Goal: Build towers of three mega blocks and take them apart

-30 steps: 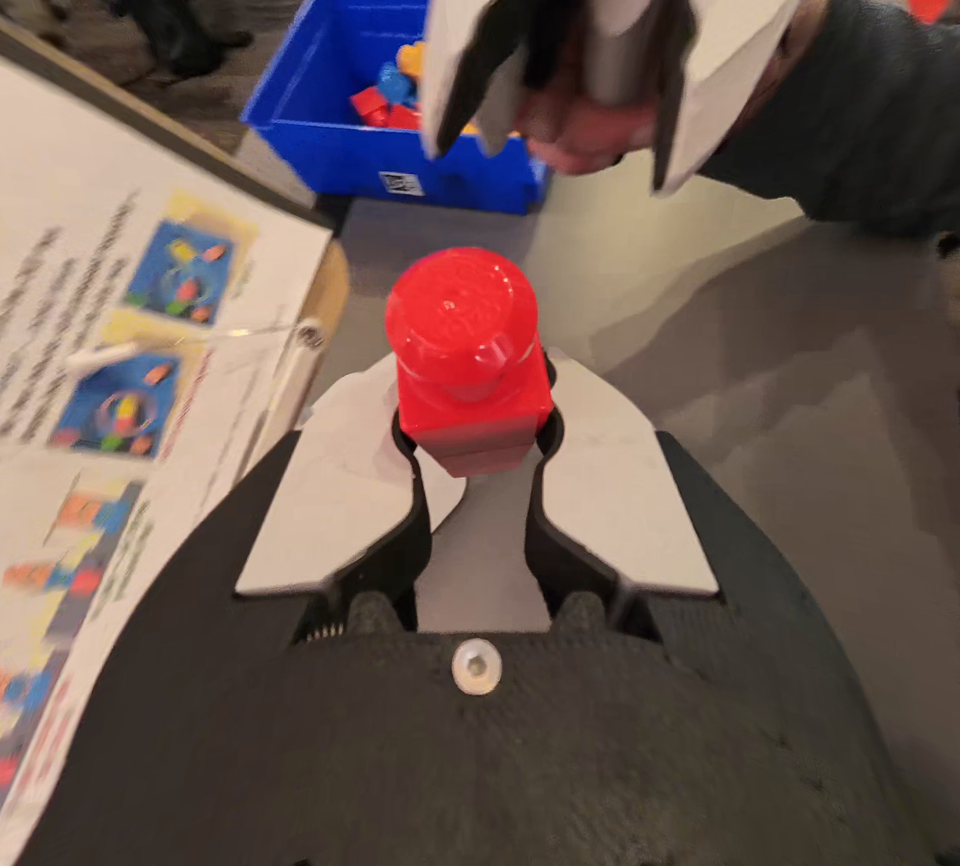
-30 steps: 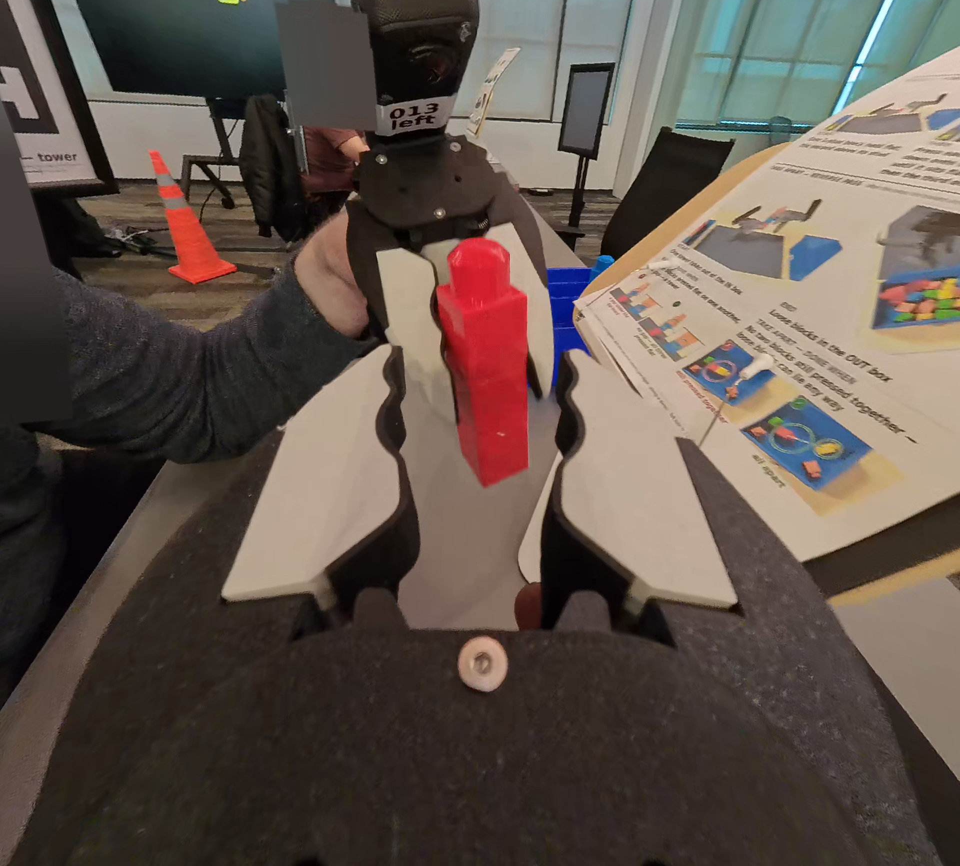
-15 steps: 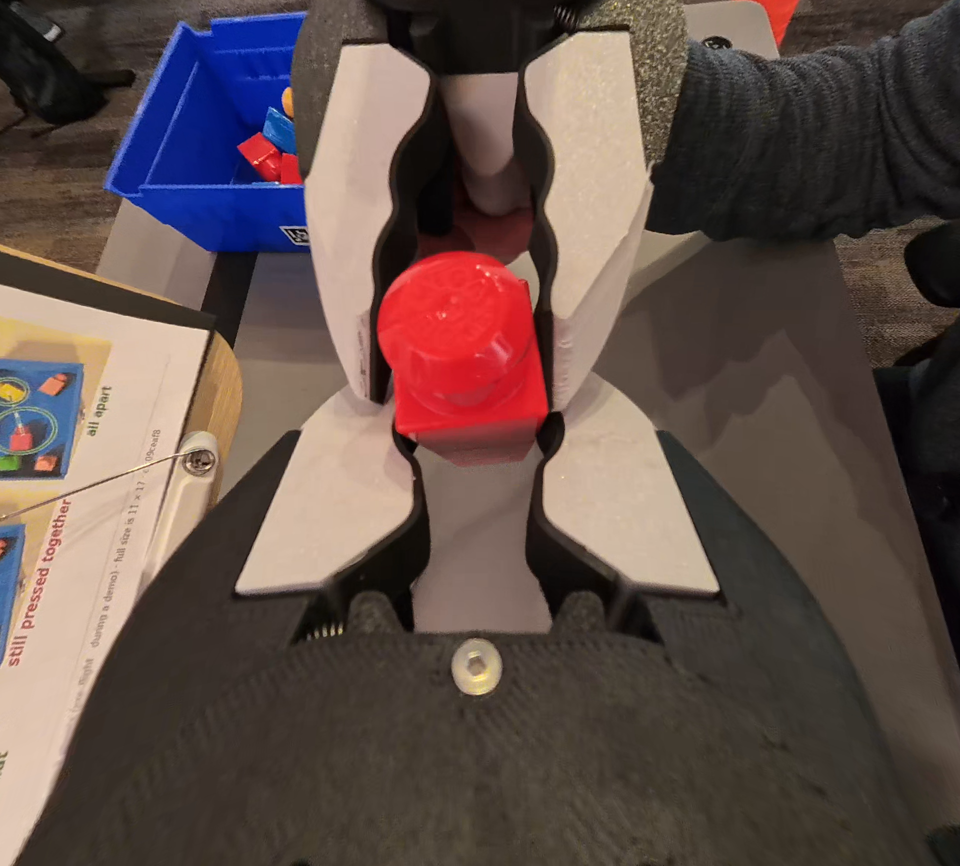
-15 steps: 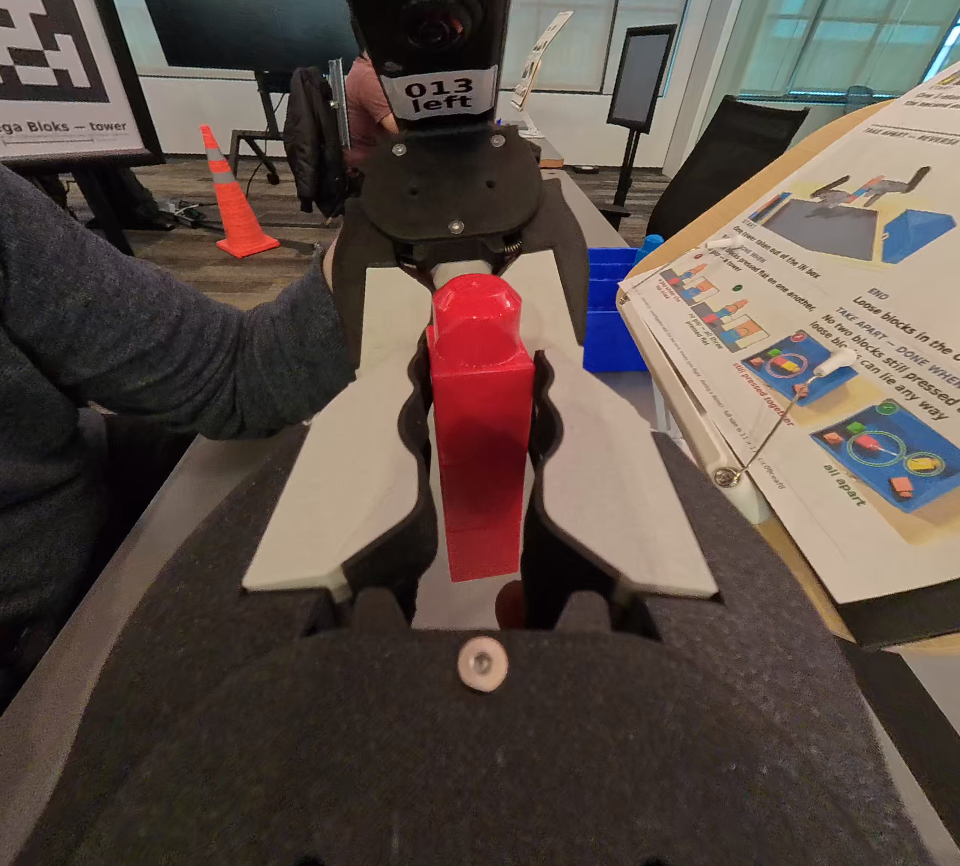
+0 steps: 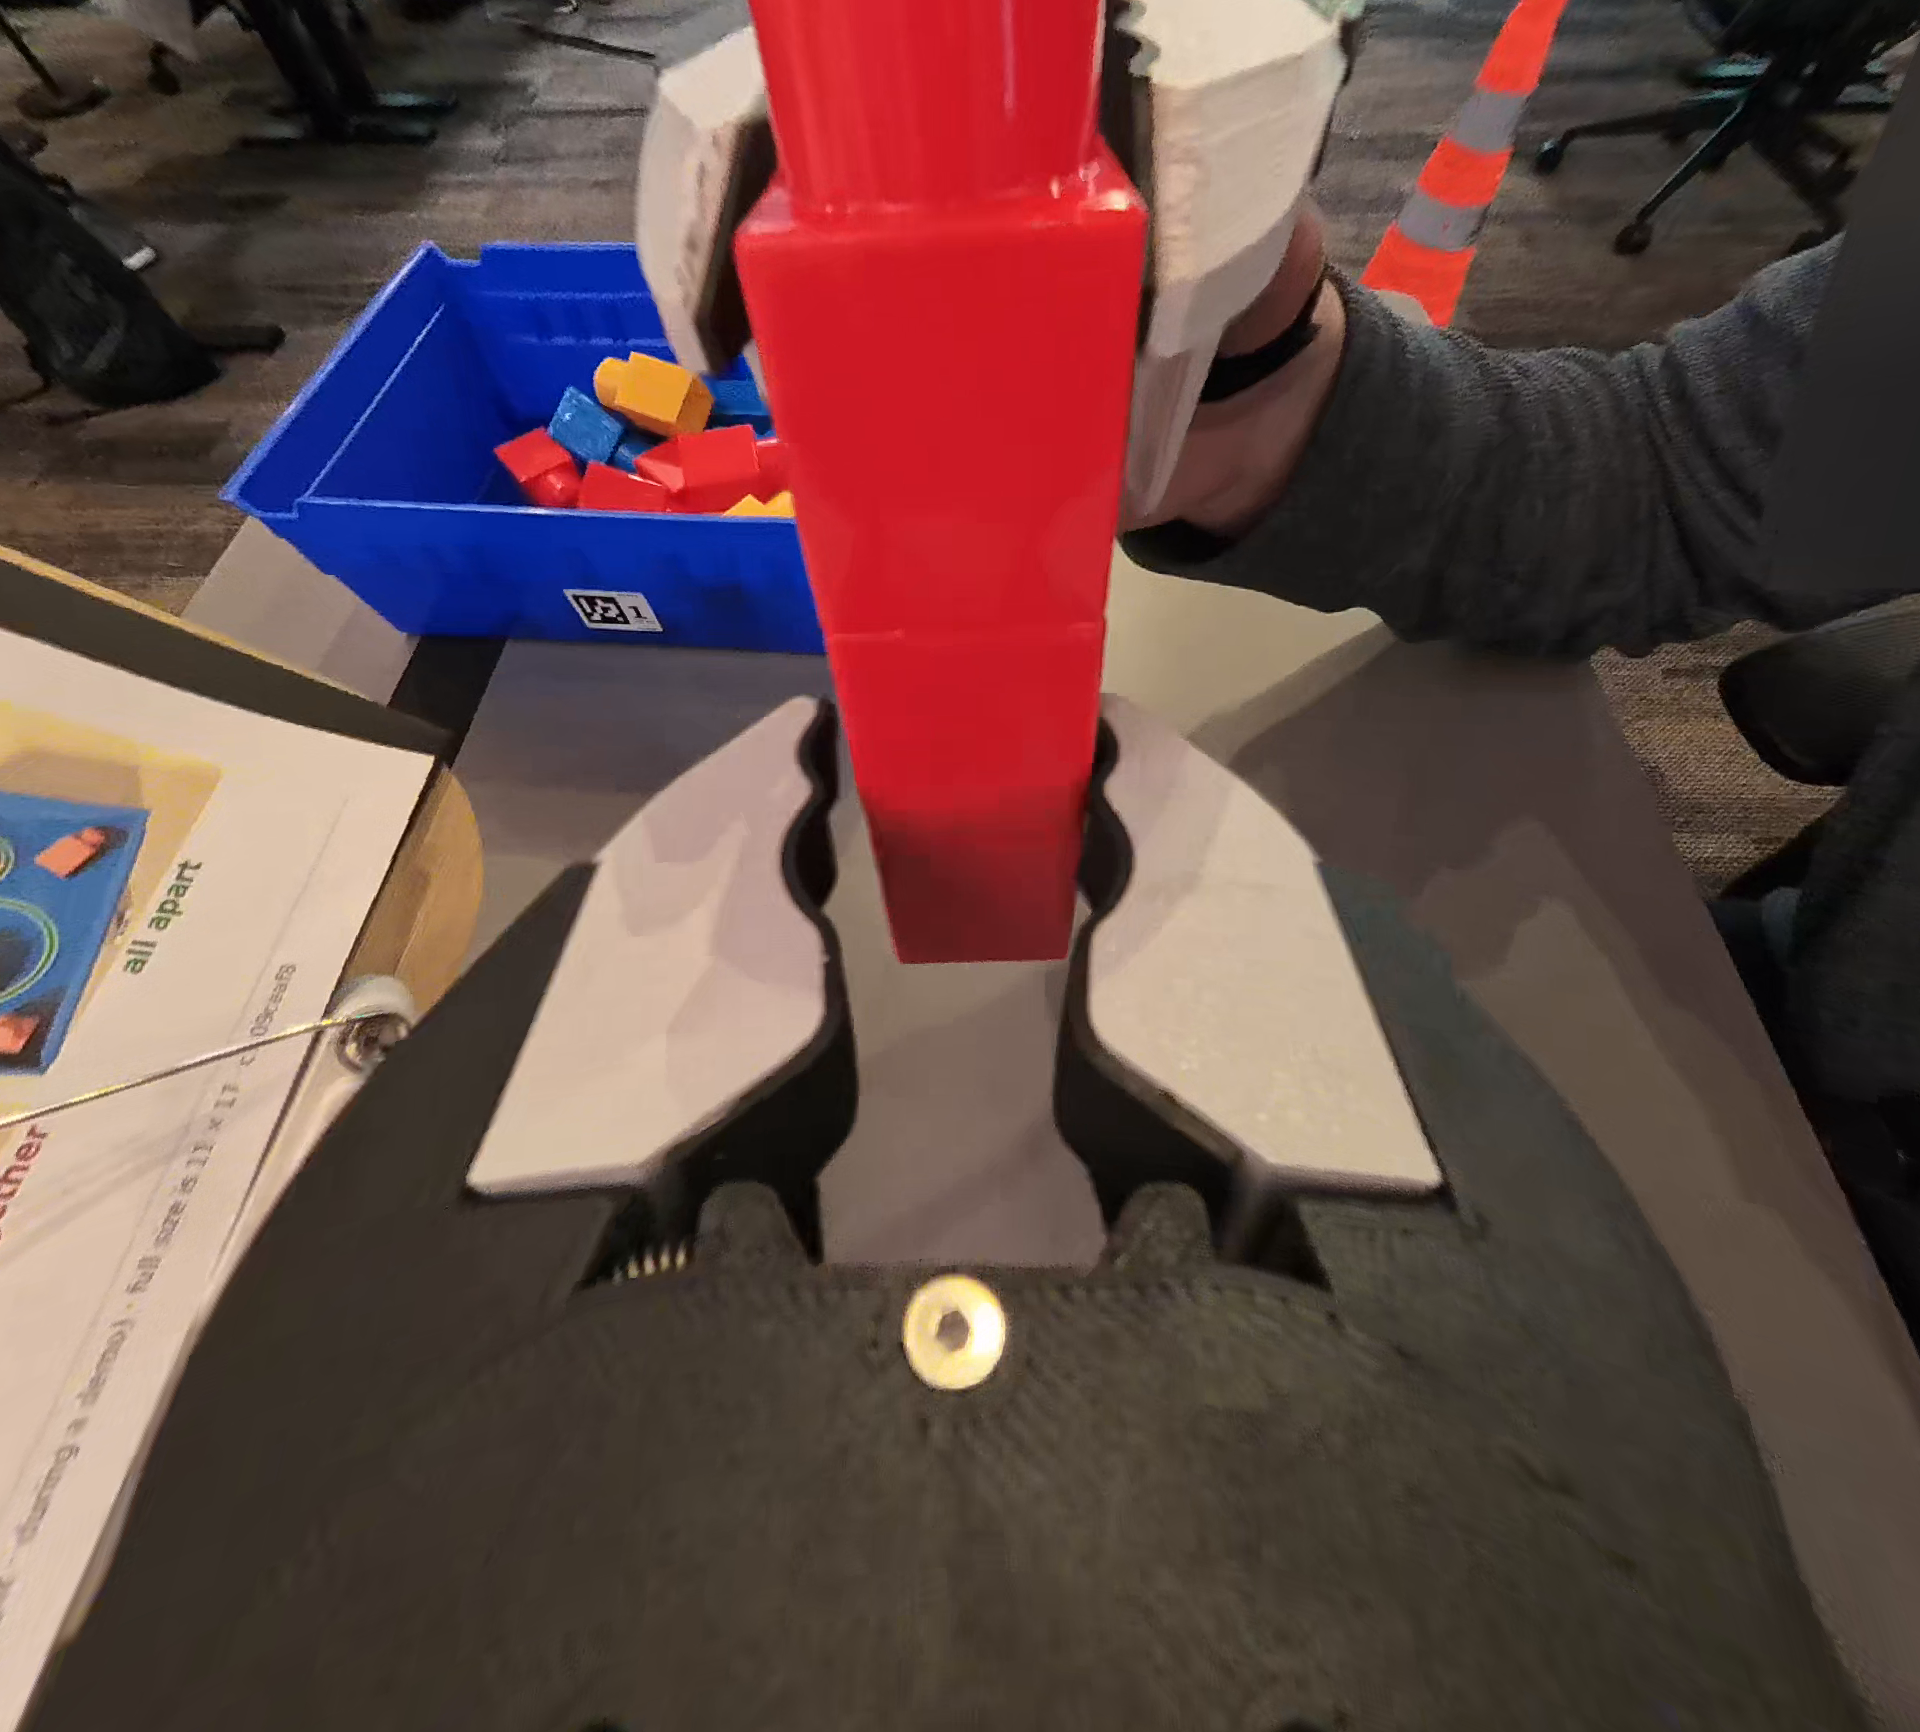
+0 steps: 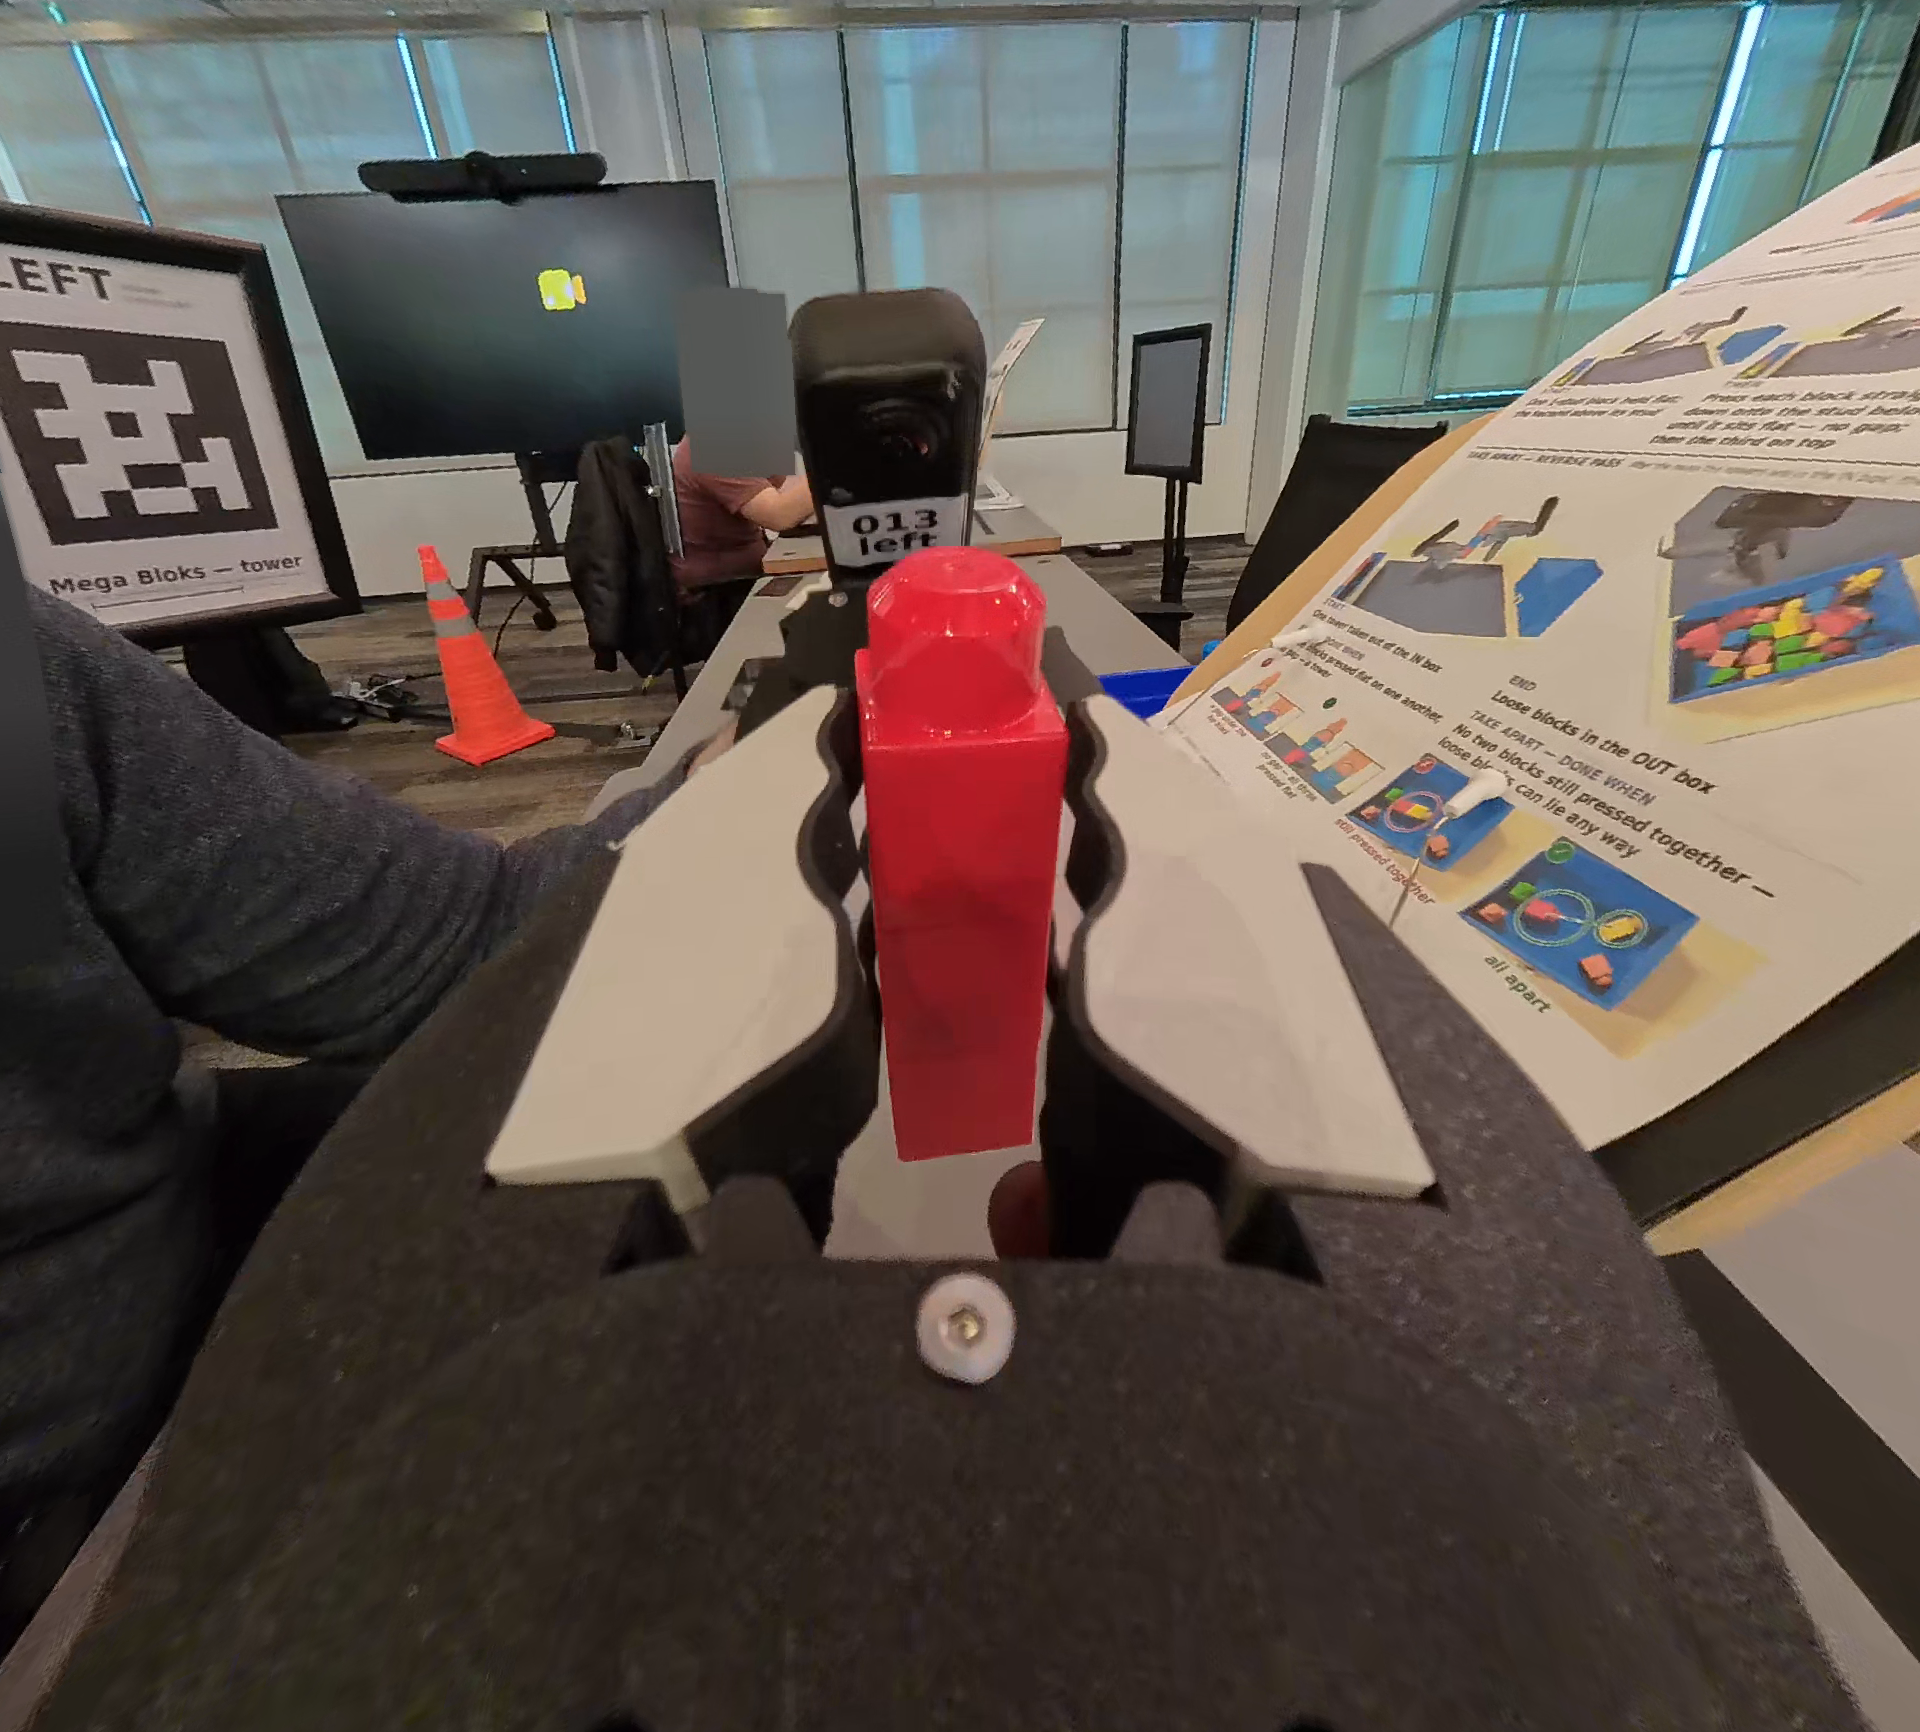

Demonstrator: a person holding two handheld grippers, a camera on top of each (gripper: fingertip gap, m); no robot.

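A red tower of mega blocks (image 5: pixel 951 435) is held between both grippers above the grey table (image 5: pixel 1403 851). My left gripper (image 5: pixel 961 747) is shut on the lowest block. My right gripper (image 6: pixel 961 716) is shut on the upper part of the tower (image 6: pixel 961 903). In the left wrist view its white fingers (image 5: pixel 1226 155) clamp the top block from behind. The seams between the blocks look closed. In the right wrist view the left gripper's black camera housing (image 6: pixel 888 435) stands just beyond the tower's stud, and the tower hides its fingers.
A blue bin (image 5: pixel 416 477) with several loose red, blue and yellow blocks sits at the table's far end. A tilted board with an instruction sheet (image 5: pixel 156 955) stands beside the table and also shows in the right wrist view (image 6: pixel 1558 747). An orange cone (image 5: pixel 1475 144) is on the floor. A person's grey sleeve (image 5: pixel 1558 456) reaches in. The grippers' ends are close to 8 cm from one another.
My right gripper came in open and closed on the tower's upper part. The left view then swung from looking down on the stud to seeing the tower's full side.
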